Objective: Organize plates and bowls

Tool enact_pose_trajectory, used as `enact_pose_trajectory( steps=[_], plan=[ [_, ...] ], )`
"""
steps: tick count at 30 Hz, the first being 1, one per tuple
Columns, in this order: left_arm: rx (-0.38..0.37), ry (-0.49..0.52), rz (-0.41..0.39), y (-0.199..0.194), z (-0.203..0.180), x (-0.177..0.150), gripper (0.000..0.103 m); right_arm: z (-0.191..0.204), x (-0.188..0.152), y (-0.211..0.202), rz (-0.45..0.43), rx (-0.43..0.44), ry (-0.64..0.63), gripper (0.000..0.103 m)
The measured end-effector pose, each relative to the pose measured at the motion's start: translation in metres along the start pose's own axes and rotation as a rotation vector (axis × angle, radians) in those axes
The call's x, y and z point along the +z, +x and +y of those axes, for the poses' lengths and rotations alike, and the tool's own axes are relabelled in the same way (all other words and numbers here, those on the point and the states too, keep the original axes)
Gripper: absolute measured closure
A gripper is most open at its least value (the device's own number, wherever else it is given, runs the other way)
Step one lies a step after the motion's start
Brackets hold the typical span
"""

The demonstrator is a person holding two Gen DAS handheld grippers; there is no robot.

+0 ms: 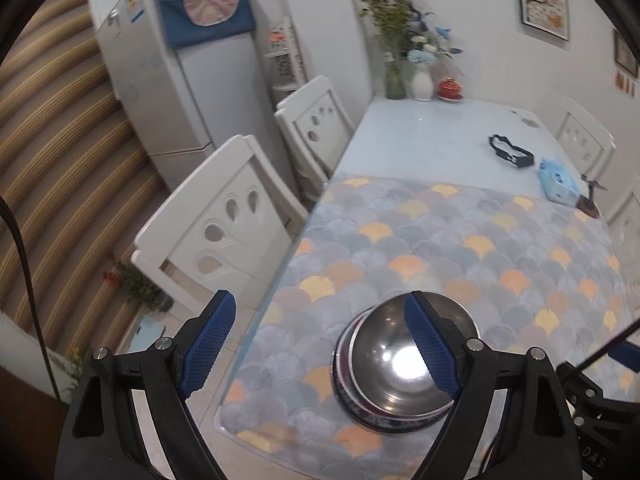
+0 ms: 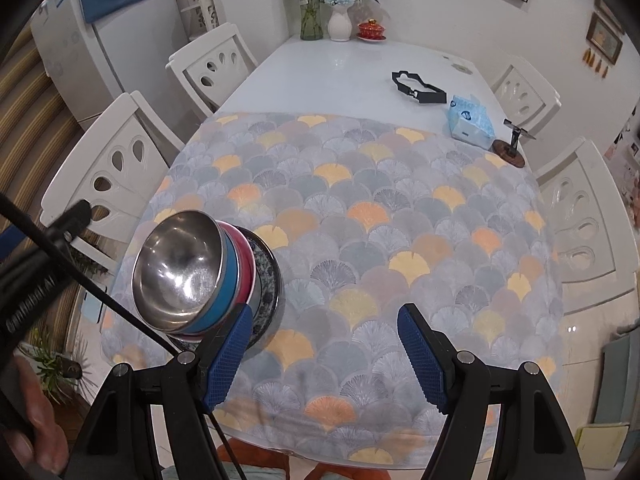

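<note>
A stack of bowls stands near the front left corner of the patterned mat (image 2: 380, 216). Its top is a shiny steel bowl (image 2: 176, 268), nested in a blue bowl (image 2: 224, 304) and a pink bowl (image 2: 245, 264), over a dark patterned dish (image 2: 269, 280). In the left wrist view the steel bowl (image 1: 396, 356) sits below and behind the right finger, over the dark patterned dish (image 1: 360, 408). My left gripper (image 1: 320, 344) hangs open above the stack's left side, nothing between its pads. My right gripper (image 2: 325, 356) is open over bare mat, to the stack's right.
White chairs (image 2: 116, 168) line the table's left and right sides. At the far end stand vases with flowers (image 2: 340, 20) and a red lidded cup (image 2: 372, 30). A black holder (image 2: 418, 86), a blue tissue pack (image 2: 470, 120) and a small stand (image 2: 510, 148) lie at the right. A hand (image 2: 32, 432) shows bottom left.
</note>
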State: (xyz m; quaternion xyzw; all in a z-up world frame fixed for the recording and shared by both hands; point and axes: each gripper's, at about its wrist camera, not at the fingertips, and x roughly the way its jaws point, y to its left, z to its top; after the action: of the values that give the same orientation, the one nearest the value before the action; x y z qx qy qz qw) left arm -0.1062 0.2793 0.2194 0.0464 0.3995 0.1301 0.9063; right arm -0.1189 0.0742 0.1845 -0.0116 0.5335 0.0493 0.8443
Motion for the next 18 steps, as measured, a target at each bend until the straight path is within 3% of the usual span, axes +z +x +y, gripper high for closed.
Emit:
enact_pose_trajectory(
  steps=[18],
  plan=[
    [0.042, -0.044, 0.025, 0.000, 0.012, -0.002, 0.018, 0.005, 0.003, 0.011, 0.026, 0.018, -0.031, 0.030]
  ],
)
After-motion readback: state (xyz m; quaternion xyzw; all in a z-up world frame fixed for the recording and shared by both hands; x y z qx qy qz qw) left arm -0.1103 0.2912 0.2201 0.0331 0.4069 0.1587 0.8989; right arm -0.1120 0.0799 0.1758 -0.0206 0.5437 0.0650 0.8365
